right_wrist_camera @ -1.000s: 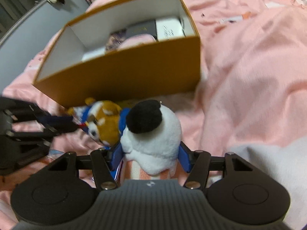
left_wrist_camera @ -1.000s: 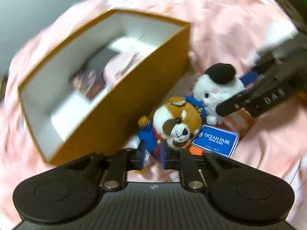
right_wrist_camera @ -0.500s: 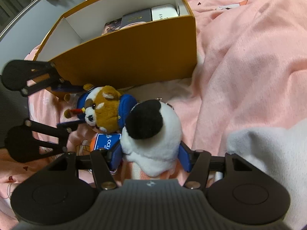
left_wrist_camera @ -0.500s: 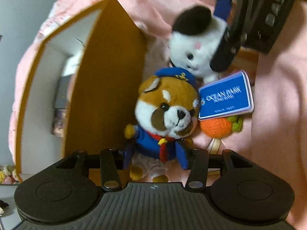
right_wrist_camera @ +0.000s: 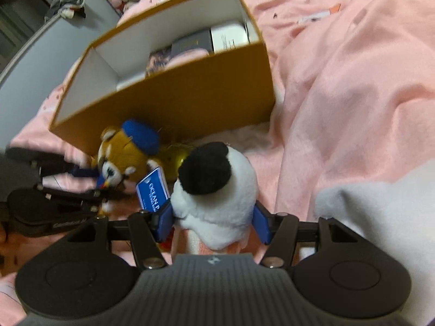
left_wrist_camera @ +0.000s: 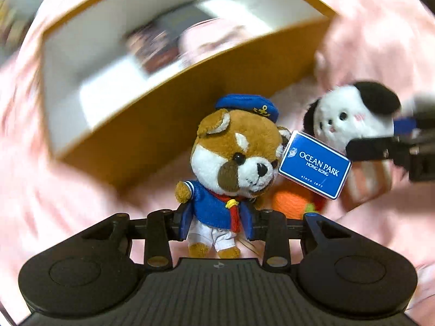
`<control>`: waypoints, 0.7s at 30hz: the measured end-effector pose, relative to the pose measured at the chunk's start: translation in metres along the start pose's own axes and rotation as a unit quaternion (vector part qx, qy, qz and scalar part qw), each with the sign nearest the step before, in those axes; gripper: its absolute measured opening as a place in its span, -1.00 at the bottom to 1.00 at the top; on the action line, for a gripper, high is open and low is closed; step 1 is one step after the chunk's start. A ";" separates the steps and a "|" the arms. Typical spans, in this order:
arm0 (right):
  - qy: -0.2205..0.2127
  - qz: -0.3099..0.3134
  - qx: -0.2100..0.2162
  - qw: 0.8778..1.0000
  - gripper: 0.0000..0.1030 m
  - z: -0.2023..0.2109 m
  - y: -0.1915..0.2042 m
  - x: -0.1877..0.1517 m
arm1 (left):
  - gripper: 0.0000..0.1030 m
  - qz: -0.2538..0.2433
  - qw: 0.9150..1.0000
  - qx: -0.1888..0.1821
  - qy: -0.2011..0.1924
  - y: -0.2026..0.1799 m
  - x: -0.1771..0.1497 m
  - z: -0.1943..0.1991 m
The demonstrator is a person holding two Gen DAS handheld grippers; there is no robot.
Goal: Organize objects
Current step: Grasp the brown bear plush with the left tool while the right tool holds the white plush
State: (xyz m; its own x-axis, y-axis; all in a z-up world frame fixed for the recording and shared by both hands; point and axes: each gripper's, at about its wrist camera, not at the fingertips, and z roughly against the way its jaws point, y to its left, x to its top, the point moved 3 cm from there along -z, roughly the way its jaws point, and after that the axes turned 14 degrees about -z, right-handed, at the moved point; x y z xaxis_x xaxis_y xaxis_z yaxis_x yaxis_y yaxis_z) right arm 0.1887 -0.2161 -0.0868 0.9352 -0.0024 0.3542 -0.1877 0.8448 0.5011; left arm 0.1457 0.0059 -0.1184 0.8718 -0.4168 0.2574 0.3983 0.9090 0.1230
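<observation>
Pinched the sailor red panda plush (left_wrist_camera: 233,163) at its blue jacket with the left gripper (left_wrist_camera: 217,217); jaws just closed in from wider, blue pads (left_wrist_camera: 185,220) pressed against both sides of the torso. Kept the plush upright and face-on to the left wrist camera, feet hanging just below the pads, right in front of the long outer wall of the mustard cardboard box (right_wrist_camera: 190,103). Found its blue "OCEAN PARK HONG KONG" tag (left_wrist_camera: 314,168) dangling beside the head, overlapping an orange knitted piece (left_wrist_camera: 288,203) behind it.

Clamped the white plush with black ears (right_wrist_camera: 214,187) in the right gripper (right_wrist_camera: 213,222), jaws closed on its lower body from both sides, back of the head towards that camera. Held it just beside the red panda, near the box's front corner, above the pink blanket (right_wrist_camera: 353,95) of the bed.

Left the box open on the blanket, white inside, with a dark booklet (right_wrist_camera: 191,44) and a white carton (right_wrist_camera: 229,36) lying flat towards its far end. Noted a white cloth (right_wrist_camera: 380,212) at the lower right of the right wrist view.
</observation>
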 end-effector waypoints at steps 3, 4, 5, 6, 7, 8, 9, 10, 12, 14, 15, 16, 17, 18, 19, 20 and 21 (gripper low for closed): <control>-0.012 -0.001 0.015 1.000 0.18 0.004 0.006 0.002 | -0.19 0.111 0.993 -0.033 0.000 0.012 -0.015 0.004; -0.012 -0.002 0.013 1.000 0.18 0.002 0.006 0.003 | -0.18 0.141 0.989 -0.042 -0.002 0.016 -0.018 0.004; -0.012 -0.005 0.007 1.000 0.18 -0.001 0.005 0.004 | -0.18 0.174 0.984 -0.044 -0.005 0.021 -0.022 0.003; -0.015 -0.012 -0.003 1.000 0.18 -0.002 0.004 0.006 | -0.18 0.201 0.979 -0.042 -0.010 0.024 -0.025 0.003; -0.022 -0.015 -0.013 1.000 0.18 0.000 0.002 0.007 | -0.18 0.224 0.974 -0.037 -0.015 0.028 -0.030 0.004; -0.034 -0.016 -0.021 0.999 0.18 0.004 0.001 0.009 | -0.19 0.241 0.970 -0.029 -0.022 0.031 -0.035 0.006; -0.045 -0.015 -0.026 0.999 0.18 0.010 0.000 0.009 | -0.19 0.249 0.968 -0.022 -0.027 0.033 -0.037 0.010; -0.056 -0.011 -0.022 0.998 0.18 0.017 0.001 0.010 | -0.19 0.248 0.968 -0.024 -0.028 0.032 -0.039 0.011; -0.063 -0.001 -0.004 0.998 0.18 0.023 0.006 0.012 | -0.20 0.239 0.970 -0.033 -0.021 0.027 -0.036 0.010; -0.058 0.009 0.024 0.998 0.18 0.022 0.015 0.012 | -0.21 0.224 0.973 -0.045 -0.023 0.019 -0.034 0.006; -0.052 0.012 0.033 0.998 0.18 0.019 0.019 0.010 | -0.20 0.216 0.974 -0.055 -0.023 0.014 -0.032 0.003; -0.046 0.016 0.034 0.998 0.18 0.014 0.023 0.008 | -0.15 0.213 0.975 -0.062 -0.027 0.012 -0.030 0.000; -0.040 0.021 0.029 0.999 0.18 0.007 0.025 0.007 | -0.11 0.210 0.975 -0.061 -0.030 0.010 -0.030 -0.001; -0.033 0.025 0.023 0.999 0.18 0.001 0.026 0.004 | -0.10 0.206 0.976 -0.059 -0.033 0.008 -0.033 0.000; -0.025 0.028 0.017 0.999 0.18 -0.006 0.026 0.002 | -0.06 0.208 0.975 -0.061 -0.039 0.008 -0.034 0.001; -0.015 0.029 0.009 0.999 0.18 -0.013 0.024 0.000 | 0.01 0.212 0.974 -0.065 -0.046 0.010 -0.034 0.000; -0.003 0.028 0.004 1.000 0.18 -0.019 0.022 -0.002 | 0.02 0.212 0.973 -0.070 -0.054 0.012 -0.036 0.003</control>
State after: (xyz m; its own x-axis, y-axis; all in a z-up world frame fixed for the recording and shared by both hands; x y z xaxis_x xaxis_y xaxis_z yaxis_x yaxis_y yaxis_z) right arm 0.1886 -0.1873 -0.0915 0.9212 0.0411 0.3870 -0.2417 0.8399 0.4860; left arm 0.1183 0.0318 -0.1232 0.9342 0.0049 0.3568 0.0510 0.9878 -0.1470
